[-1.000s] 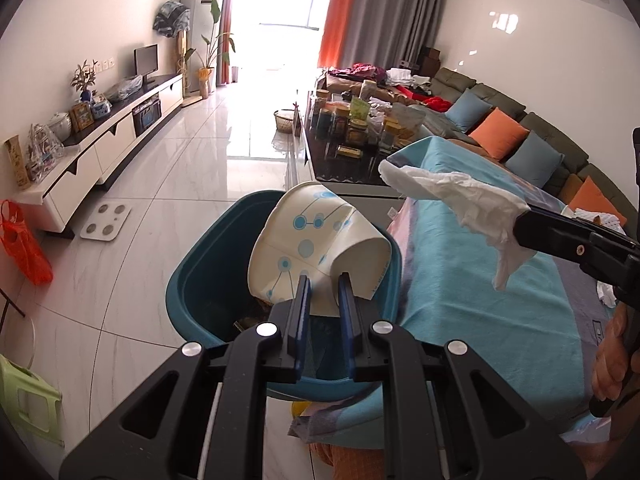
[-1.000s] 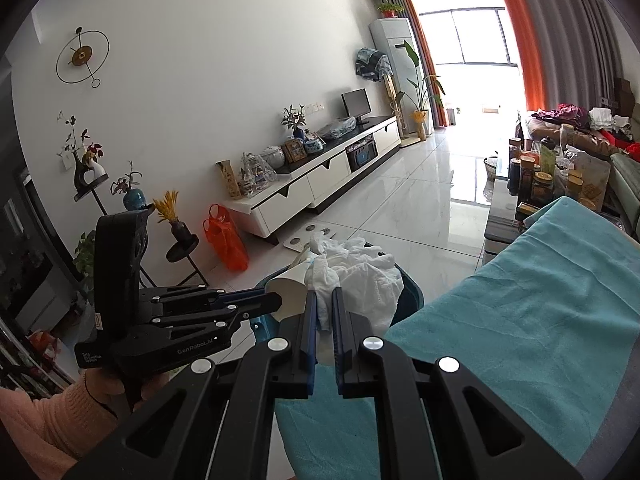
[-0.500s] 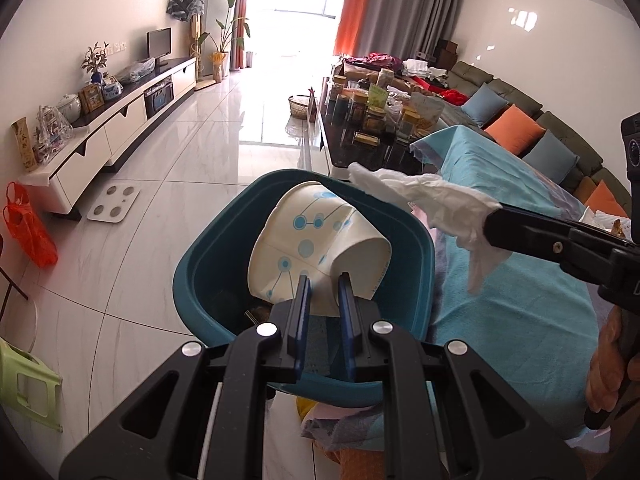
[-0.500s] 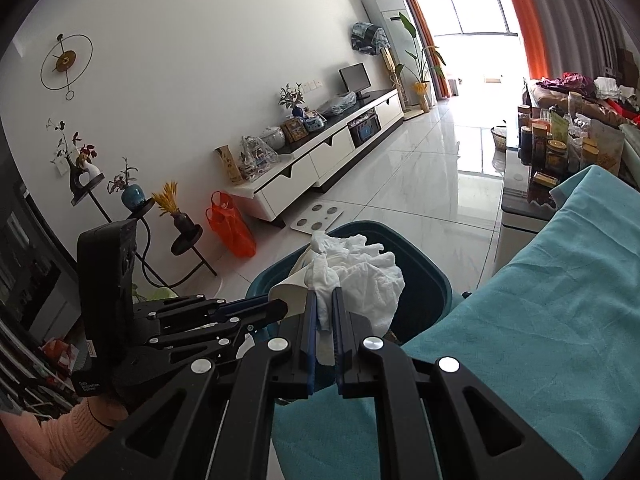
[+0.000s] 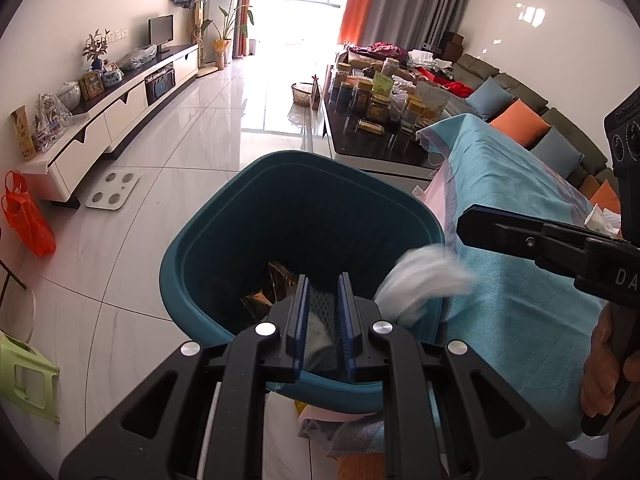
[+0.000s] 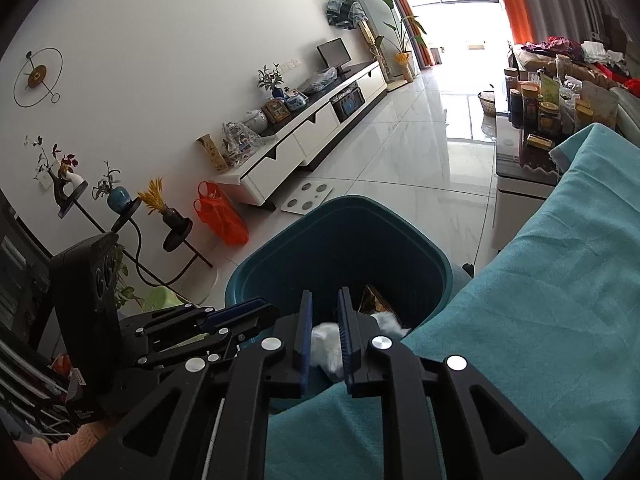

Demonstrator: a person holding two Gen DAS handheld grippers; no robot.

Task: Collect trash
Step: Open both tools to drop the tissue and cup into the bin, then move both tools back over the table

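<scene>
The teal trash bin [image 5: 304, 160] stands on the floor against the teal cloth-covered table [image 5: 500, 200]. My left gripper [image 5: 322, 288] hovers over the bin's near rim, its jaws a narrow gap apart with nothing pinched. A pale shape [image 5: 318, 332] lies below them inside the bin. A white tissue [image 5: 420, 280], blurred, drops past the bin's right rim under my right gripper [image 5: 466, 226]. In the right wrist view my right gripper [image 6: 324, 304] is opening, with the tissue [image 6: 326, 344] loose below its fingers. The left gripper [image 6: 268, 310] is at the left, over the bin [image 6: 352, 200]. A brown wrapper [image 5: 276, 284] lies in the bin.
A dark coffee table with several jars [image 5: 376, 108] stands beyond the bin. On the floor are a white scale [image 5: 114, 192], an orange bag [image 5: 28, 220] and a green stool [image 5: 24, 372]. Another crumpled tissue [image 5: 600, 220] lies on the cloth at the right.
The dotted paper cup has left my left gripper's jaws and is gone from view. My right gripper has let go of the white tissue, which falls toward the bin. Both grippers moved lower over the bin.
</scene>
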